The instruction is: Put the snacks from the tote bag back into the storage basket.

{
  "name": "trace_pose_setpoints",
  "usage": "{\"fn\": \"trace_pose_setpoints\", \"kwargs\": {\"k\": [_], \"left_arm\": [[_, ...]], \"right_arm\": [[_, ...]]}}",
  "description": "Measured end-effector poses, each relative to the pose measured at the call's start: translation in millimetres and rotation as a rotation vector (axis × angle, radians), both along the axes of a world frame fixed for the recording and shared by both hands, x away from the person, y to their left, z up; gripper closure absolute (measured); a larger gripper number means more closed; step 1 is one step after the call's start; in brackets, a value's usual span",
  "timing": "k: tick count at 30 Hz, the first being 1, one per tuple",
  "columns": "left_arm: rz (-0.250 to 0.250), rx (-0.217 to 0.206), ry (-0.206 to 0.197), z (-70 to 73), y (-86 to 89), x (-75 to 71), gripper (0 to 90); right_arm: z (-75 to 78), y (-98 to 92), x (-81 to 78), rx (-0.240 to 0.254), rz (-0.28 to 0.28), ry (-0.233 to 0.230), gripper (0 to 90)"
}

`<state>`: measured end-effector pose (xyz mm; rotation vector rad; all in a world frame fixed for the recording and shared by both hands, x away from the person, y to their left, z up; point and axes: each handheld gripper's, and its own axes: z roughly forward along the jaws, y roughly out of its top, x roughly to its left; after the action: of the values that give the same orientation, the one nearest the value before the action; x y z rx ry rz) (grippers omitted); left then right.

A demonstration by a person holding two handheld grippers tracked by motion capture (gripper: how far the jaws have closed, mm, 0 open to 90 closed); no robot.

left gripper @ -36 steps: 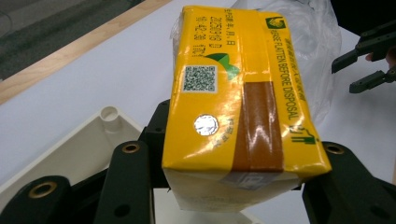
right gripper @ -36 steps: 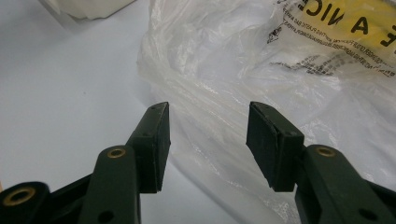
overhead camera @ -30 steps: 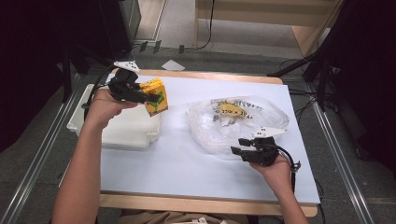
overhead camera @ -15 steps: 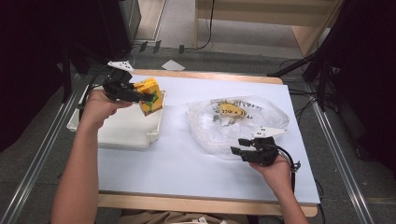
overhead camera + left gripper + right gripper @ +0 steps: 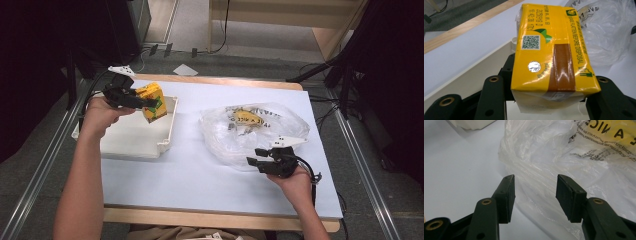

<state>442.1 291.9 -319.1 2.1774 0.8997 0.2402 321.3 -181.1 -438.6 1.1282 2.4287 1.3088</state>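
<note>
We hold the yellow rectangular drink carton point(image 5: 154, 102) clamped in our left gripper point(image 5: 145, 103) above the white plastic tray point(image 5: 135, 142). Our right gripper point(image 5: 535, 195) rests unclenched beside the crumpled clear plastic bag point(image 5: 250, 130).

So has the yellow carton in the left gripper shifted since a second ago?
Yes. The yellow carton, clamped in the left gripper, has travelled left, from the white tray's right wall to over its inside.
</note>
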Motion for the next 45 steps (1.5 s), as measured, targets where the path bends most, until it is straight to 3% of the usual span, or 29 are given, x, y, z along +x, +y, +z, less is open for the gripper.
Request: {"fn": "trace_pose_setpoints", "kwargs": {"k": [10, 24, 34, 45], "left_arm": [[0.032, 0.008, 0.011, -17.7, 4.4, 7.7, 52.2], [0.049, 0.038, 0.015, -41.1, -5.2, 16.5, 52.2], [0.068, 0.041, -0.015, -50.2, -6.6, 18.6, 52.1], [0.09, 0.057, -0.017, -64.3, -10.7, 22.4, 52.1]], "right_arm": [[0.0, 0.0, 0.1, -0.001, 0.001, -0.001, 51.1], [-0.2, 0.5, 0.3, -0.003, 0.002, -0.001, 51.1], [-0.1, 0.5, 0.3, -0.004, 0.003, 0.0, 51.1], [-0.2, 0.9, 0.5, -0.005, 0.005, 0.0, 51.1]]}}
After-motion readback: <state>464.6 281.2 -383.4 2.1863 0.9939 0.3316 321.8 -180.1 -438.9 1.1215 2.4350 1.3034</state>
